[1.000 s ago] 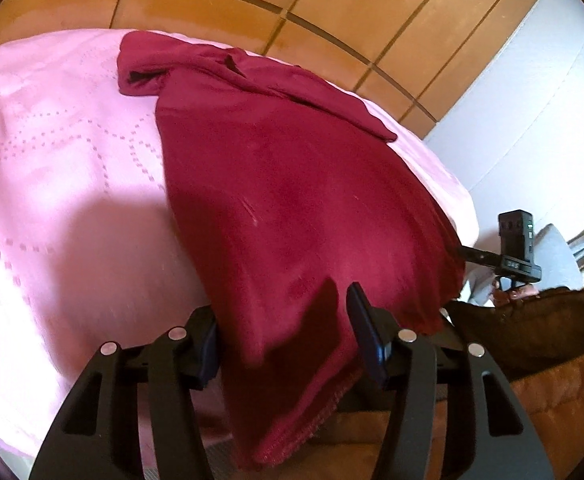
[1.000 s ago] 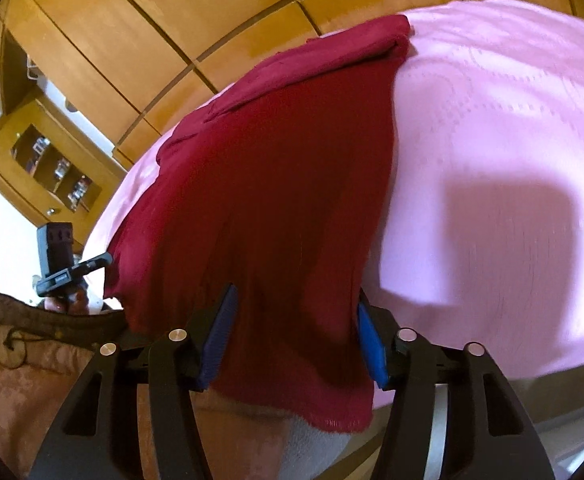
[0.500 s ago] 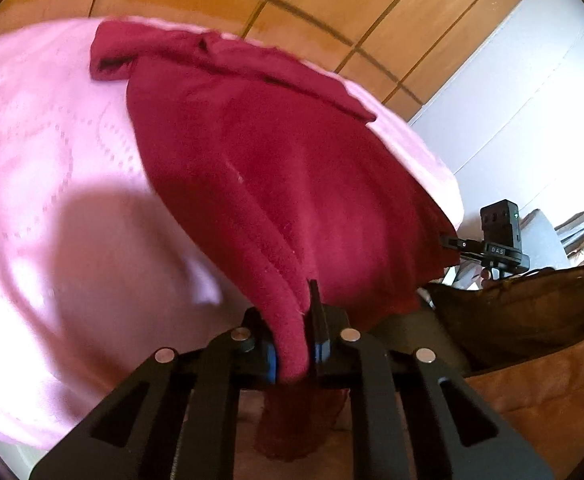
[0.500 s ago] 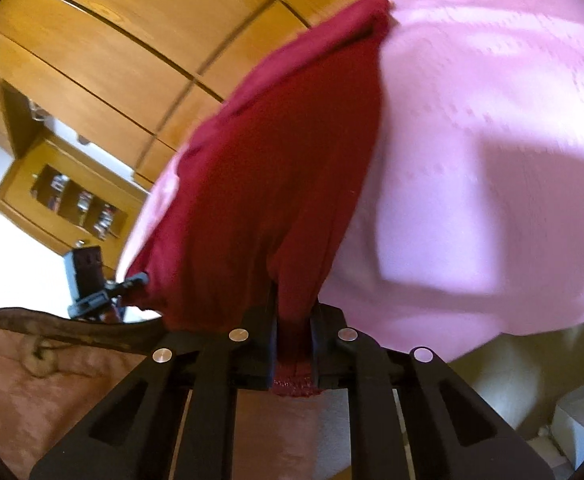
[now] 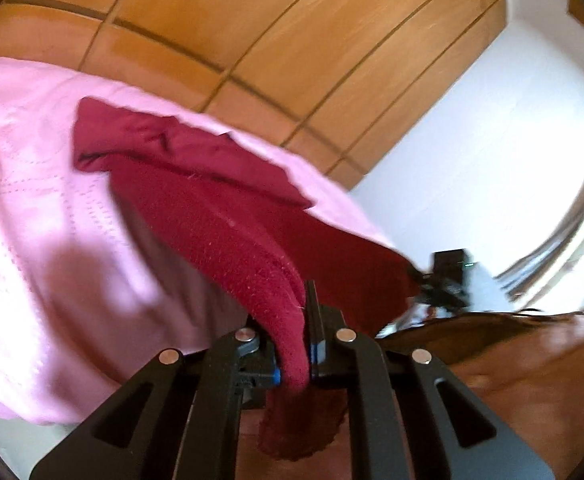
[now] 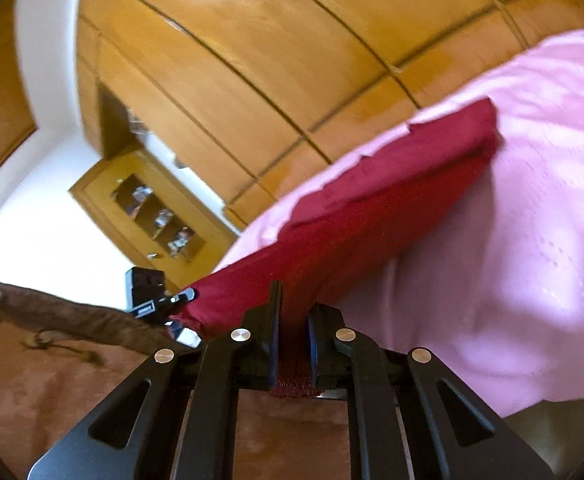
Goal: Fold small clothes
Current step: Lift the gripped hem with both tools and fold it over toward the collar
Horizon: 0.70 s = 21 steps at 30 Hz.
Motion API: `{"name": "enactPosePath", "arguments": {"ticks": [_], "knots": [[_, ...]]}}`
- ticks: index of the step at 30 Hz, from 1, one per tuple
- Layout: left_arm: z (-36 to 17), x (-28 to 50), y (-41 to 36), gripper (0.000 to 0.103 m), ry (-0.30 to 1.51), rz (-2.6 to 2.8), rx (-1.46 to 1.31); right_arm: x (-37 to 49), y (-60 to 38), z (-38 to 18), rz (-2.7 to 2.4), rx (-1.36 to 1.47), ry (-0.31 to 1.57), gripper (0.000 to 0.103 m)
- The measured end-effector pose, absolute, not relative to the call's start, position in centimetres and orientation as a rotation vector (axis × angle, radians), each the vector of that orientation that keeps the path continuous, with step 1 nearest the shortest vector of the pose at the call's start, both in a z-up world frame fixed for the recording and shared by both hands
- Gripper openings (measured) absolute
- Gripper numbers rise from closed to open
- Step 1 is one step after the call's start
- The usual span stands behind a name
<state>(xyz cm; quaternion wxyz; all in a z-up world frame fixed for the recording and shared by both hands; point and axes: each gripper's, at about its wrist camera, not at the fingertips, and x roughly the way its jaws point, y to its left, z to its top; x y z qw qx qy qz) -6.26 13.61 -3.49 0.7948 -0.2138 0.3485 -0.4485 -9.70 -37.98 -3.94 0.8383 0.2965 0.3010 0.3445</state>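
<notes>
**me:** Left wrist view first: my left gripper (image 5: 305, 344) is pinching the near hem of the dark red garment (image 5: 220, 208), with a bunched wad of fabric squeezed between the pads and a little tail of it dangling below my fingers. The jaws are basically pressed together, only the cloth keeping them apart.

**other:** And the other side?

**me:** Same deal. My right gripper (image 6: 293, 344) clamps the same hem further along, with the frayed edge poking out just under the fingertips. Jaws nearly together, fabric flat between them.

**other:** So where's the garment overall?

**me:** Straight ahead of my fingers, stretching away from them over the pink bedspread (image 5: 32, 208). The near edge is up off the bed in my two grips, while the far end, where it looks bunched or already turned over, rests on the bedspread beyond my fingertips. In each view I can see the other gripper off to the side, holding its corner.

**other:** How far along would you say?

**me:** Early, I reckon. Grabbing both near corners is done and the edge is raised. What's left, as far as I can judge: carry that edge forward over the far part, lay it down so the hems meet, let go, then probably another fold. Nothing reads as a finished fold yet. Pictures are a bit smeary, so I can't tell sleeve from collar at the far end.
</notes>
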Motion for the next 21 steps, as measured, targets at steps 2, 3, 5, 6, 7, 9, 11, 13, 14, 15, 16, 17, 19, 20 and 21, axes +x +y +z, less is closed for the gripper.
{"name": "enactPosePath", "arguments": {"ticks": [2,3,5,6,7,9,11,13,14,15,16,17,19,20,21], "knots": [[-2.7,-7.1,14.1,0.007,0.737,-1.016,-0.490,-10.4,-37.7,-2.9,0.772,0.615,0.618,0.010],[-2.3,-7.2,14.2,0.007,0.734,-1.031,-0.499,-10.8,-37.5,-2.4,0.800,0.615,0.603,0.010],[-1.7,-7.8,14.9,0.007,0.719,-1.061,-0.521,-11.4,-37.2,-1.6,0.845,0.617,0.575,0.010],[-1.6,-7.8,15.1,0.008,0.716,-1.057,-0.527,-11.5,-37.1,-1.3,0.856,0.618,0.561,0.010],[-1.6,-7.6,15.5,0.008,0.716,-1.043,-0.538,-11.4,-37.2,-1.0,0.857,0.624,0.547,0.010],[-2.0,-6.4,16.3,0.008,0.720,-1.000,-0.580,-10.8,-38.0,-1.0,0.843,0.655,0.531,0.010],[-2.6,-4.7,17.3,0.008,0.739,-0.946,-0.635,-10.5,-39.2,-1.5,0.824,0.697,0.515,0.010],[-3.3,-2.6,17.9,0.008,0.747,-0.912,-0.694,-8.9,-40.2,-1.9,0.781,0.755,0.501,0.010],[-3.4,-2.1,17.9,0.008,0.750,-0.905,-0.699,-8.1,-40.6,-2.1,0.765,0.782,0.496,0.010],[-3.5,-1.0,17.6,0.008,0.759,-0.895,-0.696,-7.3,-41.0,-2.2,0.749,0.807,0.489,0.010],[-3.5,-0.2,17.3,0.008,0.765,-0.889,-0.680,-6.1,-41.5,-2.3,0.730,0.836,0.482,0.010],[-3.4,0.9,16.9,0.008,0.770,-0.881,-0.655,-5.0,-41.8,-2.4,0.713,0.855,0.480,0.010],[-3.3,2.7,16.2,0.008,0.786,-0.862,-0.623,-2.5,-42.1,-2.6,0.677,0.882,0.487,0.010],[-3.3,4.1,15.7,0.008,0.796,-0.852,-0.614,-1.6,-42.2,-2.7,0.660,0.889,0.495,0.010],[-3.3,4.9,15.7,0.008,0.803,-0.840,-0.611,-0.5,-42.5,-2.9,0.638,0.901,0.507,0.010]]}}
